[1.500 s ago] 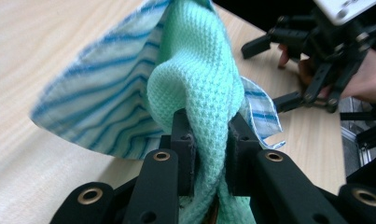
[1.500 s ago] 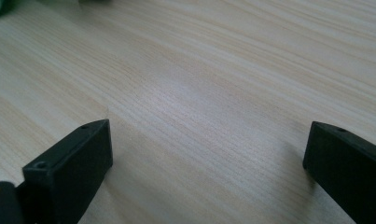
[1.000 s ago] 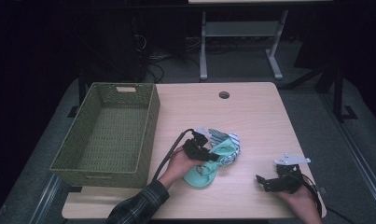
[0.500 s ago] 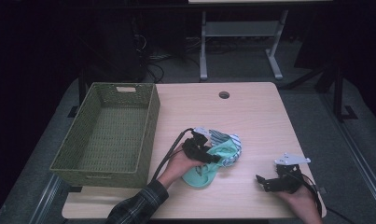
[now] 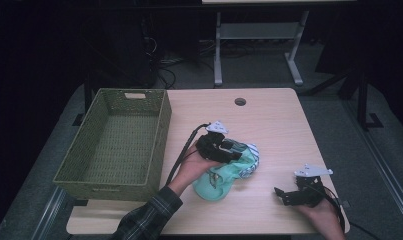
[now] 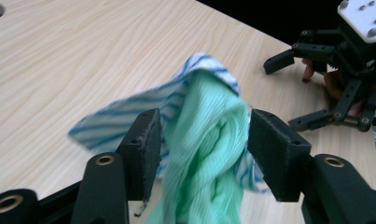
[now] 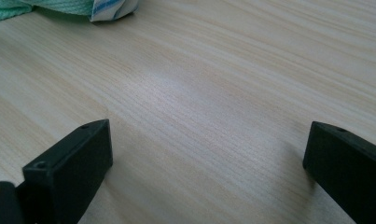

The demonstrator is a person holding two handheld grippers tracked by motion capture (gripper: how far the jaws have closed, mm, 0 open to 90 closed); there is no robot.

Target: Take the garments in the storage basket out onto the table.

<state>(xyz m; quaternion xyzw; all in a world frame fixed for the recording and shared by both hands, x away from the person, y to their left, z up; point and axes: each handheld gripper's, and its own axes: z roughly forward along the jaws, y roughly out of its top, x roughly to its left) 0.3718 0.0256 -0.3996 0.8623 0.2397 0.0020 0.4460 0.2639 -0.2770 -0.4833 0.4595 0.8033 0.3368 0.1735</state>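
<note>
Between left tool jaws: cloth

No lettering to call here, nothing readable on the basket, the cloths or the table, no labels, numbers or signs.

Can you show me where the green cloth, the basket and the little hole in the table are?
green cloth (image 5: 216, 182), high view, on its mint part.
basket (image 5: 109, 185), high view, on its near wall.
hole (image 5: 240, 101), high view, on its dark middle.
</note>
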